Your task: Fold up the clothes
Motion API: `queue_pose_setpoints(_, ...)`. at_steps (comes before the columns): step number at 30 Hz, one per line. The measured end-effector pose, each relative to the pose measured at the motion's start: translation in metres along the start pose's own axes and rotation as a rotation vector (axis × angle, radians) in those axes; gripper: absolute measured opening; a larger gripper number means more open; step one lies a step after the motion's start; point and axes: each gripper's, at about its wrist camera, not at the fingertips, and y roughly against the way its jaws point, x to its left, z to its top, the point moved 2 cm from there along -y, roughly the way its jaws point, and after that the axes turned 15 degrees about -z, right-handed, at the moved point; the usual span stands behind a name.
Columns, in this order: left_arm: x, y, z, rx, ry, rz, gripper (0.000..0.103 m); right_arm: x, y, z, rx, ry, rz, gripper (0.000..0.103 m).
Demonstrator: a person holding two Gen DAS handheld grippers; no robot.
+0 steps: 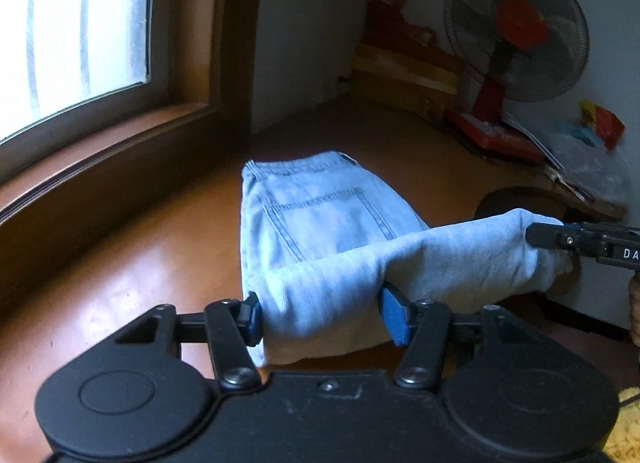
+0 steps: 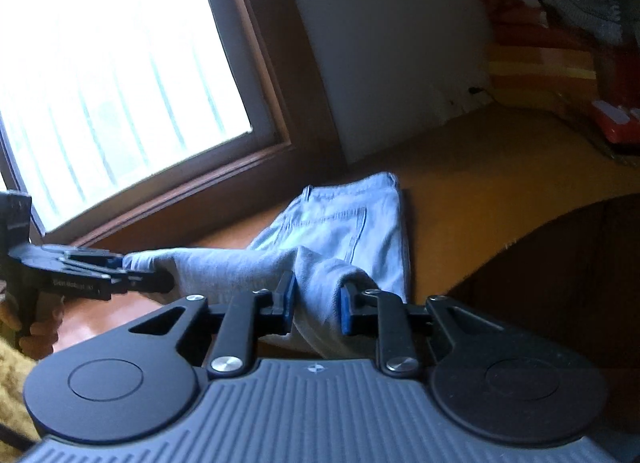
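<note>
Blue-padded fingers (image 1: 394, 317) of the left gripper (image 1: 320, 317) sit nearest the left wrist camera, spread wide with a thick bunch of pale denim filling the gap between them; both pads touch the cloth, so the left gripper holds this end of the jeans (image 1: 316, 231) in a broad grip. From there the raised fold of fabric runs toward 3 o'clock, where the right gripper (image 1: 538, 237) comes in from the frame edge with its fingers closed on the other end of the fold. In the right wrist view the right gripper (image 2: 316, 303) has its fingers (image 2: 285, 297) set narrowly, clamped on a ridge of the same denim, and the left gripper (image 2: 160, 281) shows at 9 o'clock pinching the far end.

Beyond the lifted fold, toward 12 o'clock, the rest of the jeans lies flat on the brown bench (image 1: 132, 263), back pocket facing up and waistband farthest from the cameras. A window (image 1: 72, 31) with a wooden frame stands at 10 o'clock. A red-hubbed fan (image 1: 518, 27) stands at 2 o'clock against the white wall, with a red box (image 1: 492, 135) and loose papers (image 1: 576, 147) near its base.
</note>
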Motion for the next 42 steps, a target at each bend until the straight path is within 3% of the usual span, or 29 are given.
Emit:
queue_pose_setpoints(17,0.017,-0.044,0.032,-0.011,0.025,0.122,0.064,-0.017,-0.075,0.037,0.007,0.041,0.031,0.028)
queue_pose_setpoints(20,0.021,-0.049,0.033,-0.004,0.035,0.137,0.068,-0.018,-0.083,0.039,0.016,0.042,0.032,0.037)
queue_pose_setpoints(22,0.025,-0.056,0.033,0.017,0.048,0.149,0.077,-0.016,-0.088,0.040,0.022,0.049,0.020,0.057)
queue_pose_setpoints(25,0.029,-0.067,0.029,0.056,0.040,0.192,0.080,-0.014,-0.094,0.042,0.001,0.056,-0.044,0.071)
queue_pose_setpoints(30,0.033,-0.077,0.027,0.085,0.044,0.223,0.080,-0.014,-0.093,0.044,-0.046,0.088,-0.133,0.071)
queue_pose_setpoints(32,0.033,-0.077,0.027,0.078,0.047,0.207,0.082,-0.011,-0.088,0.042,-0.049,0.109,-0.106,0.071)
queue_pose_setpoints(38,0.037,-0.099,0.018,0.135,0.028,0.172,0.090,0.008,-0.107,0.022,0.045,0.170,-0.034,0.071)
queue_pose_setpoints(41,0.046,-0.109,0.015,0.160,0.079,0.155,0.099,0.013,-0.135,0.006,0.176,0.195,-0.067,0.071)
queue_pose_setpoints(42,0.047,-0.111,0.015,0.164,0.088,0.154,0.100,0.013,-0.143,0.002,0.206,0.196,-0.084,0.075)
